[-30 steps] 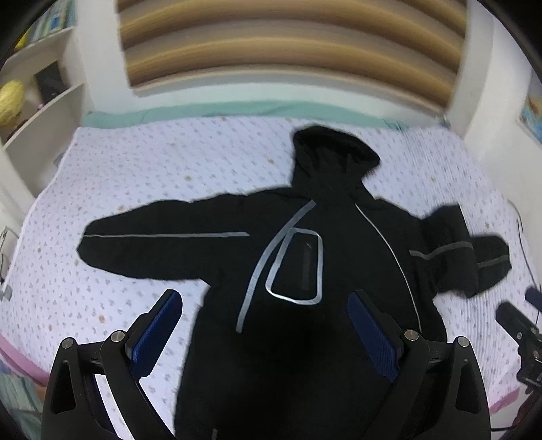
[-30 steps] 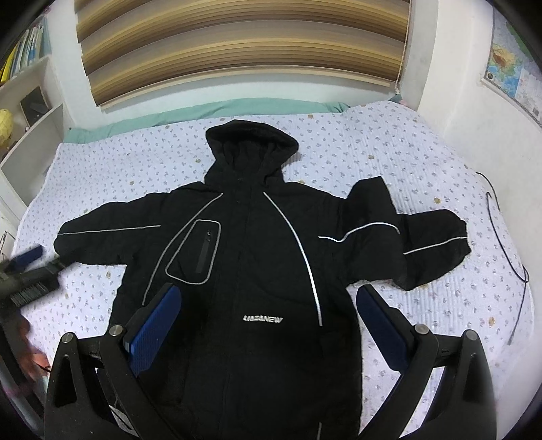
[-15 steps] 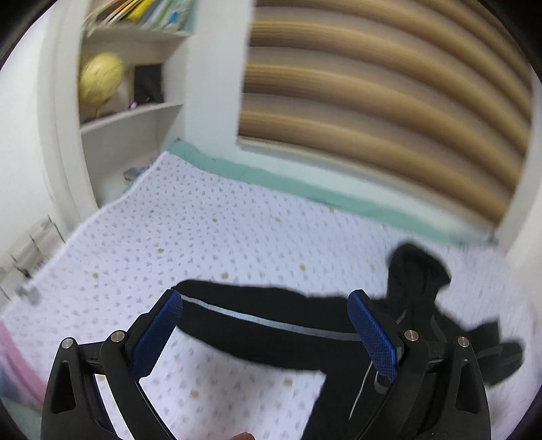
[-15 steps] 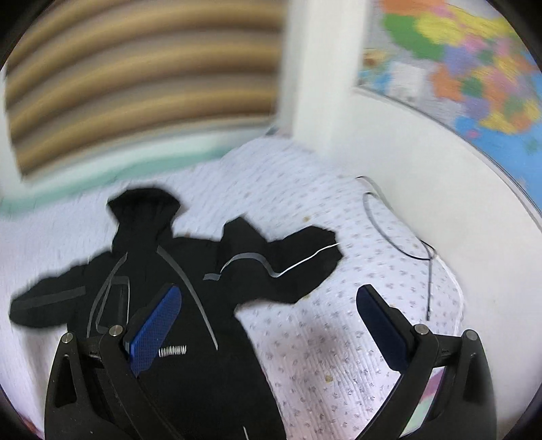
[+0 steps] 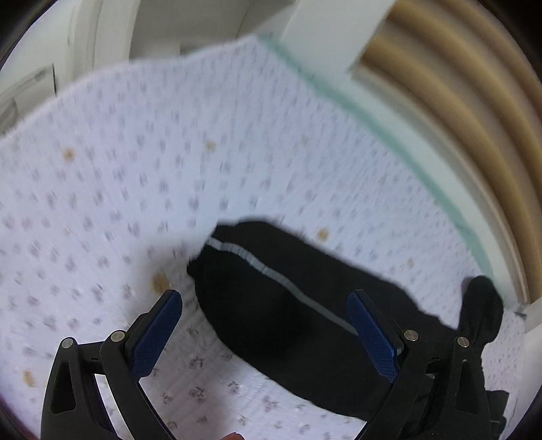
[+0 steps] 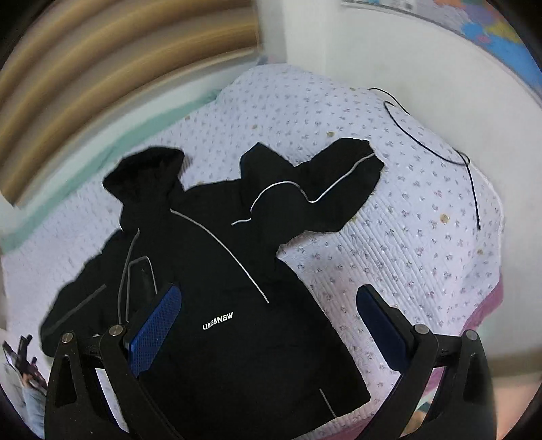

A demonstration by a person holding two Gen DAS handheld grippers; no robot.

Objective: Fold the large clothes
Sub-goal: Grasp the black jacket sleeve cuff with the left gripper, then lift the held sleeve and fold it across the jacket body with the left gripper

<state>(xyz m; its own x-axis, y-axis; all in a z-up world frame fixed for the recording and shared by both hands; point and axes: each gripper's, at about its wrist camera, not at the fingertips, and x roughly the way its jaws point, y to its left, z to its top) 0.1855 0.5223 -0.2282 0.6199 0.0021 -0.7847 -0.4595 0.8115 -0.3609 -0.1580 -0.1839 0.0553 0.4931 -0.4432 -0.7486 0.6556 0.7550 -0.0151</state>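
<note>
A black hooded jacket (image 6: pixel 216 281) with grey reflective stripes lies front up on a bed with a lilac flowered quilt (image 6: pixel 406 237). In the right wrist view its right sleeve (image 6: pixel 325 189) is bent, with the cuff near the far right. In the left wrist view its left sleeve (image 5: pixel 271 298) lies straight, the cuff end pointing away. My left gripper (image 5: pixel 264 325) is open, hovering over that sleeve near the cuff. My right gripper (image 6: pixel 267 321) is open above the jacket's lower right front.
A black cable (image 6: pixel 471 176) lies on the quilt at the bed's right edge, by a white wall with a map (image 6: pixel 491 27). Striped blinds (image 6: pixel 101 61) hang behind the bed head. A white shelf unit (image 5: pixel 101 40) stands left of the bed.
My left gripper has swung left and moved down close to the left sleeve's cuff. My right gripper has turned right and then back a little toward the jacket's right side. Both stay open.
</note>
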